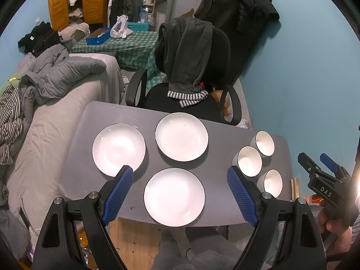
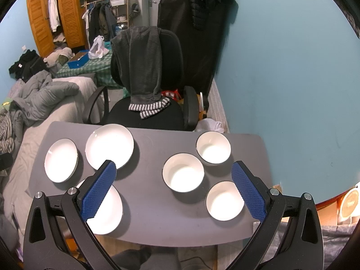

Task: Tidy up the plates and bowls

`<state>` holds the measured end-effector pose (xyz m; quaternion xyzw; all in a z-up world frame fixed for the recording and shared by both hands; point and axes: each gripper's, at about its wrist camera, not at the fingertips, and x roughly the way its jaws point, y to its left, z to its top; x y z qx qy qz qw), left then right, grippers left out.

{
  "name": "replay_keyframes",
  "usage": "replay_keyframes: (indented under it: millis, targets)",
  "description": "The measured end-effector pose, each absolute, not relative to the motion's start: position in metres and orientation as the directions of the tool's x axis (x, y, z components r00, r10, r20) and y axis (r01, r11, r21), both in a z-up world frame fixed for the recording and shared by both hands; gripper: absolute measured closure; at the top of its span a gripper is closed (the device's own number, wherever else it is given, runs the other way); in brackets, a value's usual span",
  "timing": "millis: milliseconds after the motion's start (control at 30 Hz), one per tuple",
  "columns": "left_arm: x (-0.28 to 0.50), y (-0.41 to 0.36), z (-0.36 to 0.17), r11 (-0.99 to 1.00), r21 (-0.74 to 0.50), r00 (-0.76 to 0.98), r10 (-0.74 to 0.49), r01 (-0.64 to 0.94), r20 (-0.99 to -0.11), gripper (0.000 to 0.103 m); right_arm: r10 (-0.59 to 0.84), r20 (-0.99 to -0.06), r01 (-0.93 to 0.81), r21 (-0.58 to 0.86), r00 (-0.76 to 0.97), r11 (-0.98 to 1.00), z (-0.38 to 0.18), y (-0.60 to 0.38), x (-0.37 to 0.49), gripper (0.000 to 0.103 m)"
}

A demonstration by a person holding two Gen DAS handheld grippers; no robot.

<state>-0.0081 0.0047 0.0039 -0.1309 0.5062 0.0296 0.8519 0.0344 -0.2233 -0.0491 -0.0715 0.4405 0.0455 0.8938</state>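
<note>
I hold my left gripper (image 1: pixel 180 186) above the near edge of the grey table (image 1: pixel 225 207), and its blue fingers (image 1: pixel 118 194) stand wide apart with nothing between them. My right gripper (image 2: pixel 174 186) hangs over the same table, a little more to the right side, and its blue pads (image 2: pixel 248 191) are also wide apart and hold nothing.

All six dishes stand on the table, each one upright with the mouth to the ceiling, and each one looks white inside with nothing in it that I can see. Three plates take the left part of the table. The near plate (image 1: pixel 174 196) lies at the near edge, just between my left fingers in the left view. The left plate (image 1: pixel 118 149) is beyond it toward the table's left edge, and the far plate (image 1: pixel 181 136) is close to the far edge. The plates do not touch one another.

Three bowls take the right part of the table. The far bowl (image 2: pixel 213 147) is nearest to the far edge, the middle bowl (image 2: pixel 183 172) is more to the centre of the table, and the near bowl (image 2: pixel 225 200) is toward the near right corner. They stand close together but apart in the right view. Plates and bowls are round, so no long axis shows.

Behind the far edge of the table stands a black chair (image 2: pixel 146 114) with a dark garment (image 2: pixel 139 63) over its back.
</note>
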Motion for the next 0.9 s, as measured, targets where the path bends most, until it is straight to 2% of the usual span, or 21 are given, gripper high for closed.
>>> replay_keyframes:
  millis: [900]
  targets:
    - [-0.0119,0.008,0.0021,0.958,-0.22,0.478,-0.109,-0.183,-0.871,0.016,0.023,-0.795,-0.144,-0.082,0.606,0.986,-0.0429,-0.2274,0.0323,0.002]
